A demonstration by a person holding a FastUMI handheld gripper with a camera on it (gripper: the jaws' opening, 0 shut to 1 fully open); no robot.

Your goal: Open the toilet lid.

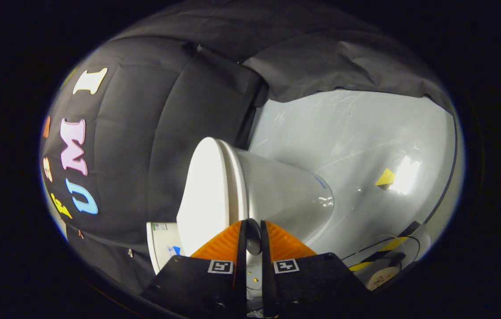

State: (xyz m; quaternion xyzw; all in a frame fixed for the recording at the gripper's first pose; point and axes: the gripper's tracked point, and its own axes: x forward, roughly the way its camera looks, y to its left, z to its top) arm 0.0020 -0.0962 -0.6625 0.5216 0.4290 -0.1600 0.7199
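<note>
The view is rolled on its side, so the white toilet lies sideways just ahead of the fingers. Its lid (206,190) faces the black cloth and lies flat against the seat ring (238,177). The bowl (286,195) swells out toward the pale floor. My gripper (253,225) sits at the toilet's front rim, right on the seam of lid and seat. The jaws are nearly together, with a thin shadowed piece of the rim (253,241) pinched in the narrow gap between them. How much of the rim they hold is hidden by the fingers.
The white tank (162,248) stands behind the lid, against the black cloth wall (153,133). A glossy pale floor (365,133) spreads beyond the bowl, with a yellow triangle marker (385,178), a yellow-black strip (388,246) and thin cables on it.
</note>
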